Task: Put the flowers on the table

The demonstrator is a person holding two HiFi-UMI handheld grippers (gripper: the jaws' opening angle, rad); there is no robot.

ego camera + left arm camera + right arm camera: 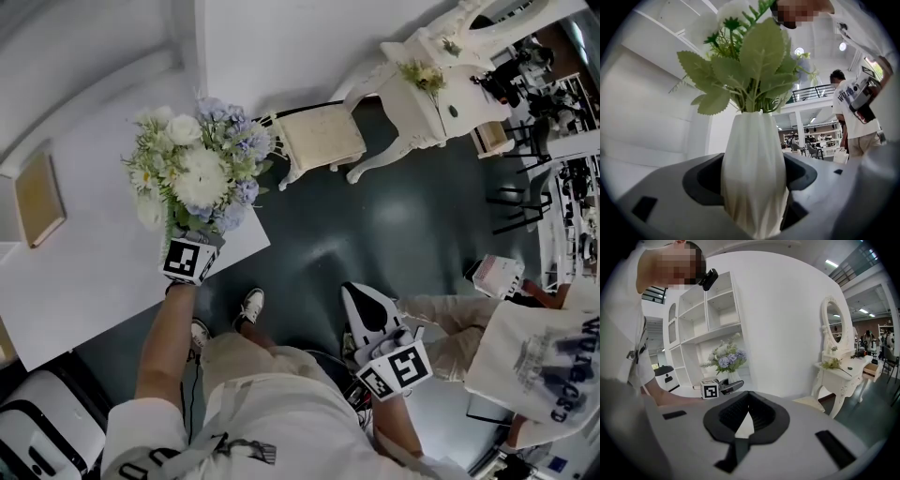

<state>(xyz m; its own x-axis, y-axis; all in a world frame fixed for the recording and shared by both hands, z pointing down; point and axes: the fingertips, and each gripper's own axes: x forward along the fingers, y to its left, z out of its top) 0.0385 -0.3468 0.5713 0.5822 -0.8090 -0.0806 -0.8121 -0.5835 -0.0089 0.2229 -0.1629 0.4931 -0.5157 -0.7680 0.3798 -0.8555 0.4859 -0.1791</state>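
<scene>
A bouquet (202,173) of white and pale blue flowers with green leaves stands in a ribbed white vase (752,159). My left gripper (192,239) is shut on the vase's body, one dark pad on each side. It holds the vase upright over the near right corner of the white table (84,272). I cannot tell whether the base touches the tabletop. In the right gripper view the bouquet (725,357) and the left gripper (729,386) show at mid-left. My right gripper (370,319) hangs low by my body over the dark floor, shut, with nothing in it.
A white chair (319,141) and a white dressing table (422,94) with a flower sprig stand beyond the table's corner. A tan book (37,197) lies at the table's left. A seated person with a tote bag (539,366) is at right. White shelves (708,310) stand behind the table.
</scene>
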